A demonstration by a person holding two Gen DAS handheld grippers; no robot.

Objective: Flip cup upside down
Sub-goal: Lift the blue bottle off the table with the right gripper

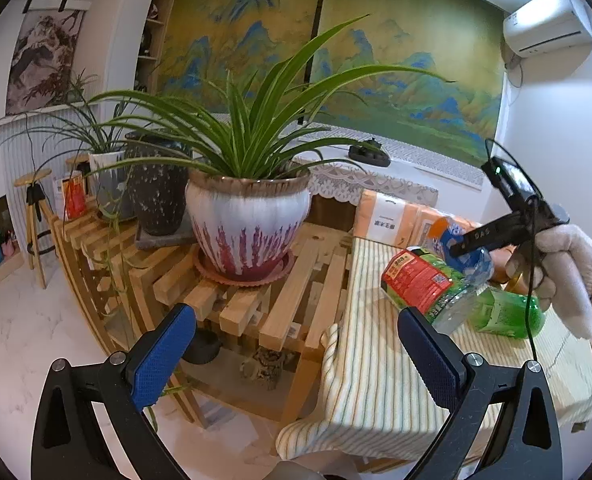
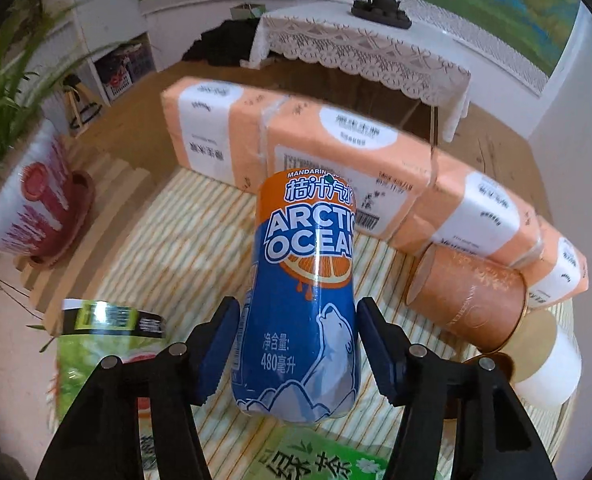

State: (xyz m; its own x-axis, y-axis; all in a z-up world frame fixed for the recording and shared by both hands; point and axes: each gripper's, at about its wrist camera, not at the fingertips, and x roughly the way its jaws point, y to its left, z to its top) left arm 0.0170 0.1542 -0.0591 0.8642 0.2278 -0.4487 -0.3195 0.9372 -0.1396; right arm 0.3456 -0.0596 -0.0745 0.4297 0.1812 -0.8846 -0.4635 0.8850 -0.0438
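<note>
My right gripper [image 2: 299,304] is shut on a blue and orange "Arctic Ocean" drink bottle [image 2: 308,280], held off the striped tablecloth [image 2: 183,232] and tilted away from the camera. A copper-coloured cup [image 2: 468,296] lies on its side to the right, against the tissue packs, apart from the gripper. In the left wrist view a gloved hand [image 1: 568,272] holds the right gripper [image 1: 492,236] with the same bottle [image 1: 470,256]. My left gripper [image 1: 296,316] is open and holds nothing, off the table's left corner.
Orange tissue packs [image 2: 336,152] line the back of the table. A red-and-green labelled bottle [image 1: 420,284], a green bottle [image 1: 504,312] and a white roll with a gold top [image 2: 544,364] lie nearby. A potted plant [image 1: 247,224] stands on a slatted wooden rack [image 1: 296,280] to the left.
</note>
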